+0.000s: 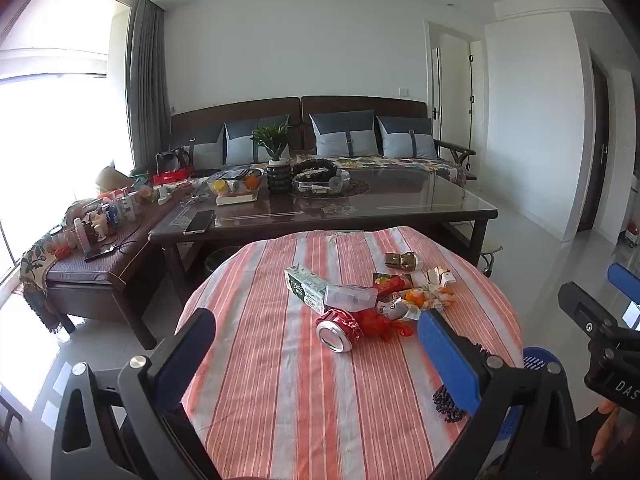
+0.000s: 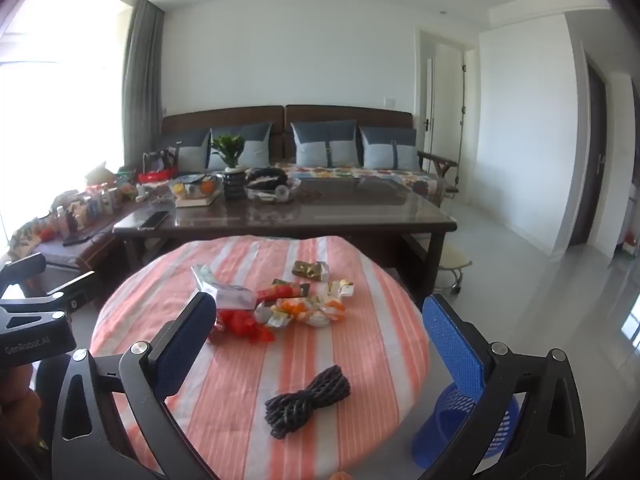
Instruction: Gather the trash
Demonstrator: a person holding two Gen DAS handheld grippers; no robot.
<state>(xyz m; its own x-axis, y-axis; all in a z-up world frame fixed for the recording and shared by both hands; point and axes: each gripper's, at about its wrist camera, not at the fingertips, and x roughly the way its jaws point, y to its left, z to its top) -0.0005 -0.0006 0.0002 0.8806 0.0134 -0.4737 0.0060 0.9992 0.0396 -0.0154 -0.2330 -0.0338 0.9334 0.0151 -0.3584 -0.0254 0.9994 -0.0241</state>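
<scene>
A round table with a striped cloth (image 1: 280, 380) (image 2: 360, 360) holds trash: a crushed red can (image 1: 340, 330), a green-white carton (image 1: 306, 286), a clear plastic box (image 1: 352, 296) (image 2: 234, 298), red wrappers (image 1: 390, 282) (image 2: 244, 324), orange-white wrappers (image 1: 420, 300) (image 2: 304, 308), a gold packet (image 1: 402, 261) (image 2: 311, 269) and a dark foam net (image 2: 306, 400) (image 1: 448, 400). My left gripper (image 1: 316, 344) is open above the near table, empty. My right gripper (image 2: 320, 320) is open, empty, above the net. A blue bin (image 2: 464, 428) (image 1: 536, 360) stands right of the table.
A dark glass-topped coffee table (image 1: 400, 208) (image 2: 340, 216) with a phone, plant and bowls stands behind the round table. A sofa (image 1: 360, 136) lines the wall. A cluttered bench (image 1: 92, 248) is at left. A small stool (image 2: 452, 264) stands right.
</scene>
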